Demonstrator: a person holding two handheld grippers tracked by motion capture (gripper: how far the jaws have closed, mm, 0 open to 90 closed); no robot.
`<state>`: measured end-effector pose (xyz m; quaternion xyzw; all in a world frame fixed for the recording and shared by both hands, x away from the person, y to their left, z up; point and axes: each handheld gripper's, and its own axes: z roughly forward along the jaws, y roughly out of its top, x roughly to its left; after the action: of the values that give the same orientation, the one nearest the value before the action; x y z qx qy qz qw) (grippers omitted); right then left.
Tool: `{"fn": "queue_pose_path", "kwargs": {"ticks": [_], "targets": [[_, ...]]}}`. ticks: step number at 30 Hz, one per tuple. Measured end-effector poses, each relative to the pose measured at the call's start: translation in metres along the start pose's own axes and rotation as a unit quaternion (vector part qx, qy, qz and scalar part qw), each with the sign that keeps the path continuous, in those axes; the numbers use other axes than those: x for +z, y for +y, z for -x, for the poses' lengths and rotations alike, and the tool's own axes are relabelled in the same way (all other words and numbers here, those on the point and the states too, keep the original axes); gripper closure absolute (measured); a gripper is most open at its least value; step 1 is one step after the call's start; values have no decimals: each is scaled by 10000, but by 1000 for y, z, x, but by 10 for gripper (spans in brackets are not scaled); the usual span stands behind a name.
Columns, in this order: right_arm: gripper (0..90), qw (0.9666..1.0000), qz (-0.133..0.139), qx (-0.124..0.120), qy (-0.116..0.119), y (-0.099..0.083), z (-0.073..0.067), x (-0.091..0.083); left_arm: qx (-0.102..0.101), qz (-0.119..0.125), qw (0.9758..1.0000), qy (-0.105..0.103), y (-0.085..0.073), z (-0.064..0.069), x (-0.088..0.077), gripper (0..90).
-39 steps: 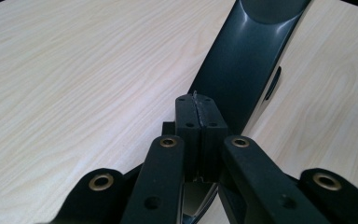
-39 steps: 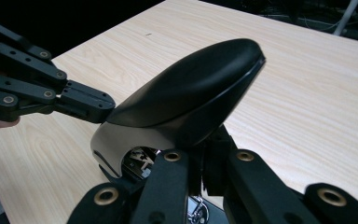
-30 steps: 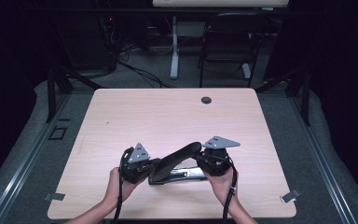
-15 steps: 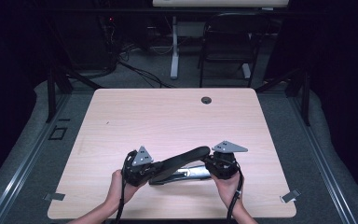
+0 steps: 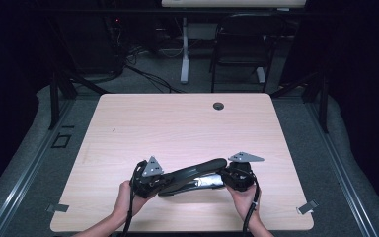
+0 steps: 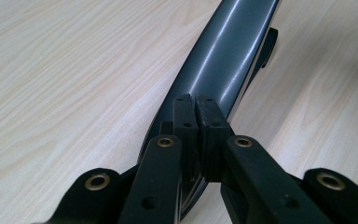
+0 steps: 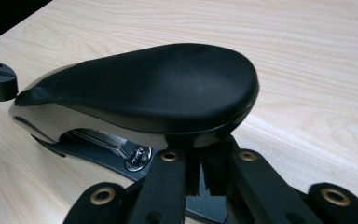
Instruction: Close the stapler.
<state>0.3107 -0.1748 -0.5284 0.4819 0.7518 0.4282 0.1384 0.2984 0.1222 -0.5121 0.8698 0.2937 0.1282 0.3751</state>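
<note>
- Your stapler [image 5: 192, 177] lies on the table [image 5: 177, 128] near its front edge, about midway between the side edges.
- Your left gripper [image 5: 150, 180] sits at the stapler's left end, your right gripper [image 5: 237, 177] at its right end.
- A grommet hole [image 5: 218, 105] lies near the back edge, right of centre.

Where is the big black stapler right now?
In the high view the stapler lies near the table's front edge, stretched between the left gripper and the right gripper.

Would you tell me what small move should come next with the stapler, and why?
Probably lower the stapler flat onto the table: the left gripper and right gripper are shut on its opposite ends, and its far end seems raised.
</note>
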Motion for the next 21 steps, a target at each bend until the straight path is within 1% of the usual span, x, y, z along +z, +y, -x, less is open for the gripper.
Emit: {"fn": "queue_pose_path", "kwargs": {"ticks": [2,4,5,9,10,12,13,14,18,20,21], "targets": [[879,10000,-39,11,-18,-2,1,2,2,-35,10000,-18,0,0,0,876],[884,9999,-117,4,-70,-4,2,4,-31,-20,10000,-32,-1,0,1,875],[885,9998,-164,39,-87,-5,2,5,-27,-41,10000,-31,-1,-1,2,875],[888,9995,-288,58,-89,-8,5,8,-49,-78,9999,-46,-3,-2,2,876],[889,9992,-375,26,-110,-9,5,9,-62,-82,9999,-47,-3,-2,2,876],[889,9989,-448,-7,-118,-11,6,10,-89,-87,9999,-69,-3,-3,2,875],[889,9989,-458,38,-116,-12,6,11,-92,-74,9999,-56,-4,-4,2,875],[889,9989,-442,6,-132,-12,6,11,-98,-69,9999,-48,-4,-5,1,874],[885,9986,-514,-33,-99,-11,4,13,-144,-34,9999,-22,-4,-9,-2,859],[885,9983,-567,-101,-93,-10,4,13,-235,-3,9997,-19,-5,-14,-5,839],[885,9982,-579,-90,-92,-11,4,12,-266,10,9996,-2,-5,-16,-6,825]]}}
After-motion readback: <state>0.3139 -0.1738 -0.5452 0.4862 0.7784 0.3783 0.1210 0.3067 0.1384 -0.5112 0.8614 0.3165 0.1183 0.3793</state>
